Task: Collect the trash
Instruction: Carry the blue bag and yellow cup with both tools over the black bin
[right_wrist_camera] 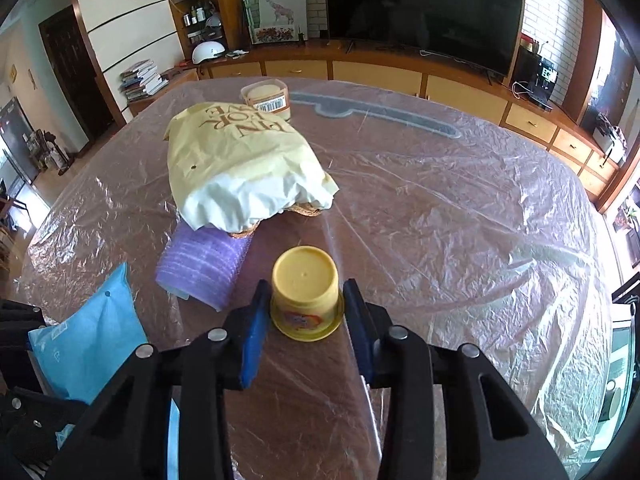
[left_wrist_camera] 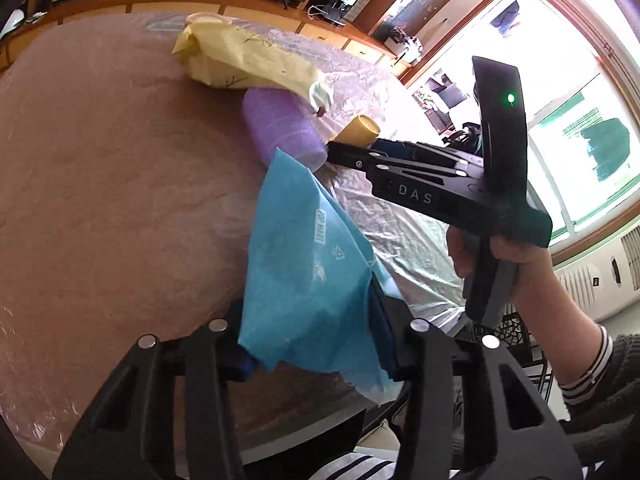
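Observation:
My left gripper (left_wrist_camera: 316, 336) is shut on a blue plastic bag (left_wrist_camera: 304, 264), held up at the table's near edge; the bag also shows in the right wrist view (right_wrist_camera: 96, 340). My right gripper (right_wrist_camera: 306, 316) is open, its blue pads on either side of an upside-down yellow cup (right_wrist_camera: 306, 292) standing on the table. The pads look just apart from the cup walls. In the left wrist view the right gripper (left_wrist_camera: 352, 152) reaches the yellow cup (left_wrist_camera: 360, 130). A purple ribbed cup (right_wrist_camera: 204, 268) lies on its side left of the yellow cup.
A cream paper bag (right_wrist_camera: 240, 160) lies behind the purple cup, with a clear lidded tub (right_wrist_camera: 268, 98) beyond it. The table (right_wrist_camera: 460, 208) is covered in crinkled clear plastic film. A TV cabinet runs along the far wall.

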Demonstrator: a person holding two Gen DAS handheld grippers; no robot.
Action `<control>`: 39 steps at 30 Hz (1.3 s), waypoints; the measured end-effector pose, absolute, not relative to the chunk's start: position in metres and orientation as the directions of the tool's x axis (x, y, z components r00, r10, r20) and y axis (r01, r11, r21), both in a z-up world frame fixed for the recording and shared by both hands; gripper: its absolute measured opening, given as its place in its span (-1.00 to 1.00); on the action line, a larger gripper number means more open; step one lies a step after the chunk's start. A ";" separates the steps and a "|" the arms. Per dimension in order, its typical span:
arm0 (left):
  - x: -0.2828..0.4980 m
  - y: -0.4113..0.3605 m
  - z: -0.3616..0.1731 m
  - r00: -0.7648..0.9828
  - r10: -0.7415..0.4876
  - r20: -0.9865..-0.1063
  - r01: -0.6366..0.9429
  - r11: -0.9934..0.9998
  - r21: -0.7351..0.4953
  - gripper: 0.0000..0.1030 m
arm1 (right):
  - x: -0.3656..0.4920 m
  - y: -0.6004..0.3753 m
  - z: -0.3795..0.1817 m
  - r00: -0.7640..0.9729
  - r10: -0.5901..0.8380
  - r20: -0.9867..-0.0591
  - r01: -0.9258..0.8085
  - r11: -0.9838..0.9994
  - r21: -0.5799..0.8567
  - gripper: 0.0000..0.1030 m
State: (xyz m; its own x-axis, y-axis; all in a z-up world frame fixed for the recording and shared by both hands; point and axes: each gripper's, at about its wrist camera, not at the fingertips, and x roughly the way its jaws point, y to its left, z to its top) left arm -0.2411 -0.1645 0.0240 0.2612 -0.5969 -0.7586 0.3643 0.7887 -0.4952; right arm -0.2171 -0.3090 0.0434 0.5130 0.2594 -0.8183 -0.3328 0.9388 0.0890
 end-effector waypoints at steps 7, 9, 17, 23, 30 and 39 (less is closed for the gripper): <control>-0.238 -0.148 0.049 0.326 -0.631 -0.704 0.381 0.769 -0.513 -0.12 | -0.233 -0.325 0.066 0.547 0.307 -0.779 -0.294 0.942 0.164 -0.29; -0.237 -0.141 0.054 0.344 -0.638 -0.689 0.377 0.766 -0.521 -0.12 | -0.241 -0.330 0.073 0.553 0.328 -0.766 -0.288 0.938 0.194 -0.29; -0.250 -0.126 0.071 0.425 -0.586 -0.689 0.387 0.806 -0.448 -0.12 | -0.284 -0.336 0.094 0.552 0.389 -0.738 -0.290 0.919 0.268 -0.29; -0.270 -0.125 0.082 0.455 -0.532 -0.714 0.405 0.838 -0.366 -0.12 | -0.328 -0.326 0.103 0.529 0.419 -0.738 -0.315 0.904 0.288 -0.29; -0.307 -0.126 0.081 0.458 -0.489 -0.742 0.432 0.852 -0.295 -0.12 | -0.378 -0.307 0.104 0.497 0.429 -0.754 -0.351 0.894 0.277 -0.29; -0.358 -0.131 0.069 0.416 -0.464 -0.782 0.485 0.841 -0.240 -0.12 | -0.424 -0.289 0.084 0.415 0.434 -0.799 -0.377 0.882 0.283 -0.29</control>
State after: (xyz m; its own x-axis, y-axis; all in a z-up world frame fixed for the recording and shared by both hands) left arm -0.3584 -0.1310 0.0688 0.4164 -0.4636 -0.7821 0.4852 0.8408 -0.2401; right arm -0.4237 -0.2894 0.0841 0.4151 0.4343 -0.7994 -0.3771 0.8818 0.2833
